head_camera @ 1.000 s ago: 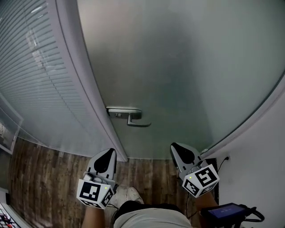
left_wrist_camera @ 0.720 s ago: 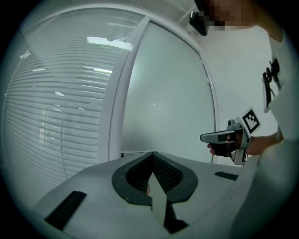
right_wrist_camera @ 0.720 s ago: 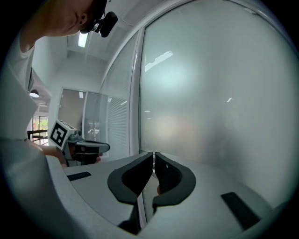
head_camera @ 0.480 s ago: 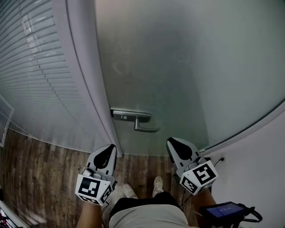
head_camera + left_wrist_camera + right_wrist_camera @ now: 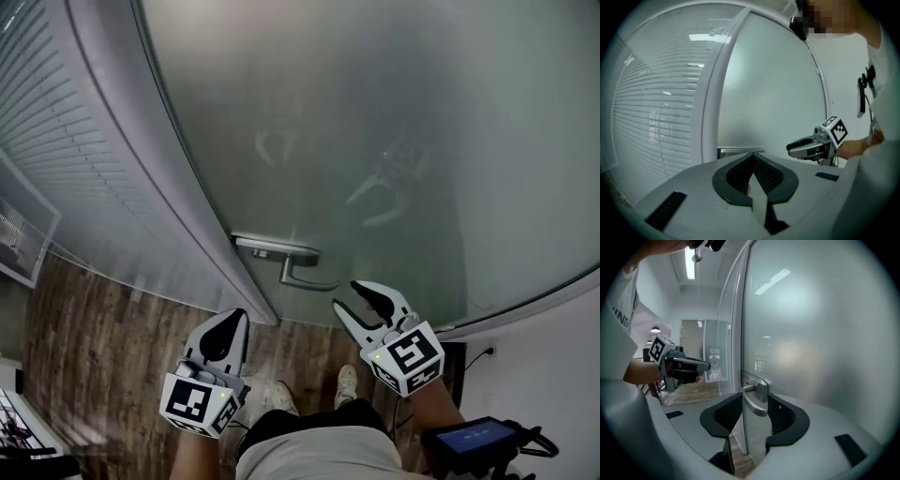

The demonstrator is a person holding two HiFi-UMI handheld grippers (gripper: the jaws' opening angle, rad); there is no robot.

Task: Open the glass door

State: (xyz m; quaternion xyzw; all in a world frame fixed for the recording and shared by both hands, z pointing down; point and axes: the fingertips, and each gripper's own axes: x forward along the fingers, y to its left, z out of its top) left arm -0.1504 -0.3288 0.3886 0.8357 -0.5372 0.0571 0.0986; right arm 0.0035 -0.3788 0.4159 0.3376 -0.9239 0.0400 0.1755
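Observation:
The frosted glass door (image 5: 375, 141) carries a metal lever handle (image 5: 305, 279) on a plate (image 5: 277, 247) close to its left edge. My right gripper (image 5: 349, 298) sits just below and to the right of the lever's free end, and its jaws are opening. In the right gripper view the lever (image 5: 757, 404) lies in the gap of that gripper (image 5: 754, 416), and the pads (image 5: 726, 413) stand clear of it. My left gripper (image 5: 225, 328) is shut on nothing, lower left of the handle. Its own view shows its closed jaws (image 5: 752, 171) and the plate (image 5: 736, 151) beyond them.
A grey door frame (image 5: 159, 178) separates the door from a glass panel with blinds (image 5: 47, 112) on the left. Dark wood flooring (image 5: 103, 347) lies below. A white wall (image 5: 544, 375) with a socket (image 5: 486, 353) stands right. A dark device (image 5: 473, 441) hangs by my waist.
The right gripper's jaws have gone from shut to wide apart, and it has moved left and up towards the lever. The left gripper stays shut and has shifted little in the view.

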